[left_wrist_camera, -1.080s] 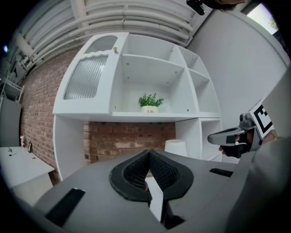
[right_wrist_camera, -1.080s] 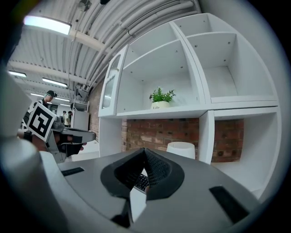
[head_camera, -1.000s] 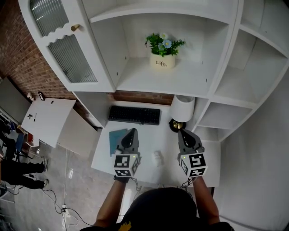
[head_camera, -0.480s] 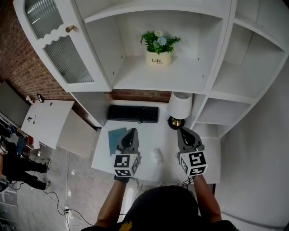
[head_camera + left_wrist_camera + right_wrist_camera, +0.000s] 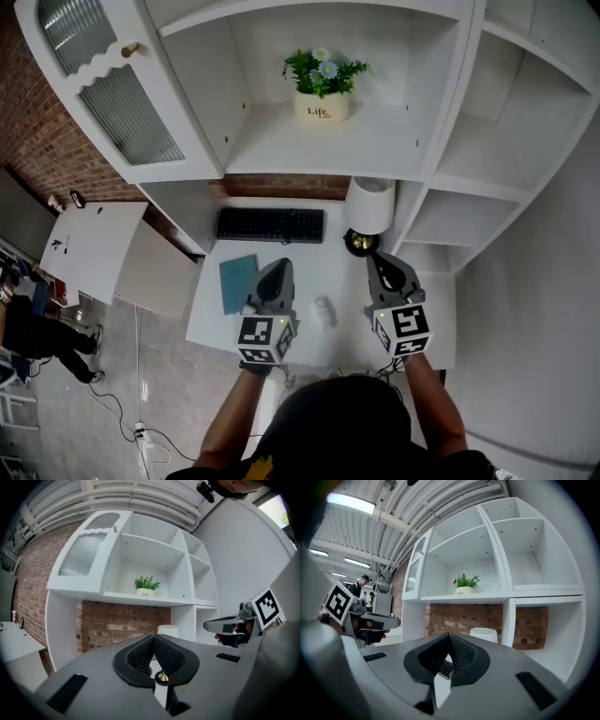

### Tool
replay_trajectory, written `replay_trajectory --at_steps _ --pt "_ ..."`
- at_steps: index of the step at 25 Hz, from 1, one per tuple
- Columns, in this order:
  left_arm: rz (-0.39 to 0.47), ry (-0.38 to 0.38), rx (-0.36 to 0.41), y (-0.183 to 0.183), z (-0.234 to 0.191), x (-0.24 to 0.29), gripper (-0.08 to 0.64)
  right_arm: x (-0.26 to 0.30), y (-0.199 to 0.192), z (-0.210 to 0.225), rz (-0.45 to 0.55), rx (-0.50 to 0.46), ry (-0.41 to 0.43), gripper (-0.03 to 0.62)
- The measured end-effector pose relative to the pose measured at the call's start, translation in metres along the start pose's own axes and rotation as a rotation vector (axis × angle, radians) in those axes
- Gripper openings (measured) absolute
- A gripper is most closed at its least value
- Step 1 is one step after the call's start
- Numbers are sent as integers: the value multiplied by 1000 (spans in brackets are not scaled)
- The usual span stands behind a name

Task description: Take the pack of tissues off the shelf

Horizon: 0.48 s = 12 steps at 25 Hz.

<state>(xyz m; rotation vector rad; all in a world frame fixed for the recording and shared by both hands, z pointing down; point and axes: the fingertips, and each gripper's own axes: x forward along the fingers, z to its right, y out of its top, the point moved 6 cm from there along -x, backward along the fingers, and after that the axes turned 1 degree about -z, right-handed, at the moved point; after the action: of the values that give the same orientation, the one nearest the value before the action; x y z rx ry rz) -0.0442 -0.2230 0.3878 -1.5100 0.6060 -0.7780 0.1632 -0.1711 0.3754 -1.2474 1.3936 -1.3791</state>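
Observation:
A small white packet (image 5: pixel 324 312), possibly the pack of tissues, lies on the white desk (image 5: pixel 323 272) between my two grippers. The open shelf (image 5: pixel 328 155) above holds only a potted plant (image 5: pixel 320 87), also visible as the plant (image 5: pixel 146 586) and the plant (image 5: pixel 465 584). My left gripper (image 5: pixel 278 268) hangs over the desk left of the packet, jaws together and empty. My right gripper (image 5: pixel 380 262) hangs to the packet's right, also shut and empty. Both point toward the shelf unit. The left gripper (image 5: pixel 152 640) and right gripper (image 5: pixel 449 637) show their tips meeting.
A black keyboard (image 5: pixel 270 225) lies at the desk's back, with a white-shaded lamp (image 5: pixel 369 208) to its right. A teal notebook (image 5: pixel 237 281) lies at the left. A ribbed-glass cabinet door (image 5: pixel 117 84) stands open at the upper left. Empty cubbies (image 5: pixel 506 112) fill the right side.
The head view has drifted, so the shelf and plant sit a little higher and further left. Both grippers keep their places over the desk, jaws still shut.

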Motion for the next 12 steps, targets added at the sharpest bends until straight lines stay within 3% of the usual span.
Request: replay_trajectory --at_steps 3,6,12 --pt "20 -2 -4 4 7 -1 5 2 14 0 74 -9 41 3" --pt "39 4 -29 5 9 -4 5 -2 24 0 132 -87 33 3" --pt "96 -13 -19 13 13 -7 5 9 42 -5 174 -208 79 3"
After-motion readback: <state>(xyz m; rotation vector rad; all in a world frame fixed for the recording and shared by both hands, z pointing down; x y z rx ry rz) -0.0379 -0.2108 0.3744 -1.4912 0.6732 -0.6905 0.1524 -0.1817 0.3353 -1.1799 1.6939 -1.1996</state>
